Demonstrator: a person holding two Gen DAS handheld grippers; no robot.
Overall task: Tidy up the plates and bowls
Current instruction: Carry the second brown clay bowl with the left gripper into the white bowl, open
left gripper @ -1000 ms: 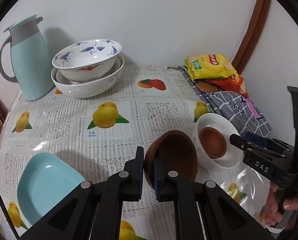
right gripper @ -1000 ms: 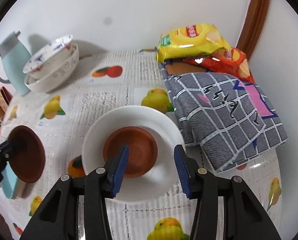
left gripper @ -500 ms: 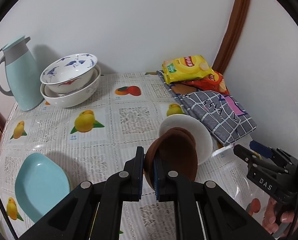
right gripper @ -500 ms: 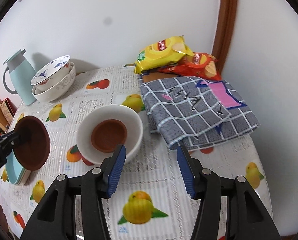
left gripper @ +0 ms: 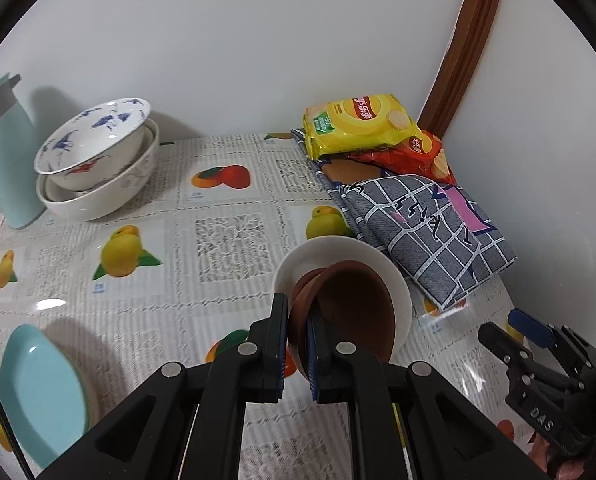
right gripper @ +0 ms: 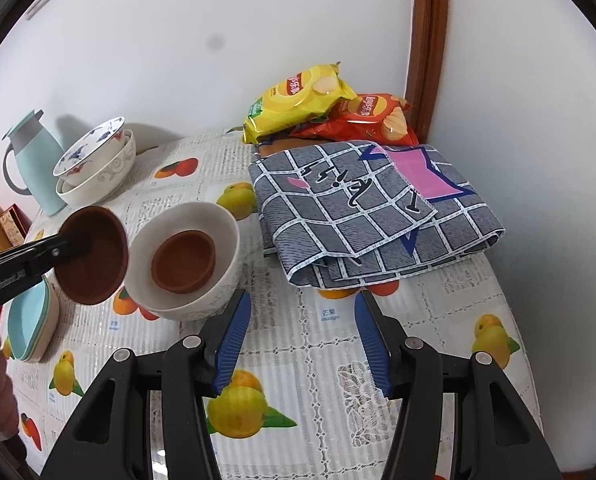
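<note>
Left tongs (left gripper: pixel 297 338) clamped on tilted brown bowl's (left gripper: pixel 350 312) rim, white bowl (right gripper: pixel 186 264) at two o'clock; right tongs (right gripper: pixel 302 340) half spread, empty.

Your two views are bright and evenly lit, with soft shadows behind the stacked bowls (left gripper: pixel 94 168) and jug (right gripper: pixel 34 160). Glare glints off the tablecloth (left gripper: pixel 50 304); fisheye edges curve into black corners.

A plain white wall (right gripper: pixel 178 40) fills the upper part of both views. A brown wooden trim (right gripper: pixel 430 40) runs up the corner at upper right. Below stands a table (left gripper: pixel 226 240) under a glossy fruit-print tablecloth (right gripper: pixel 338 360), with soft shadows cast on the wall at left.
</note>
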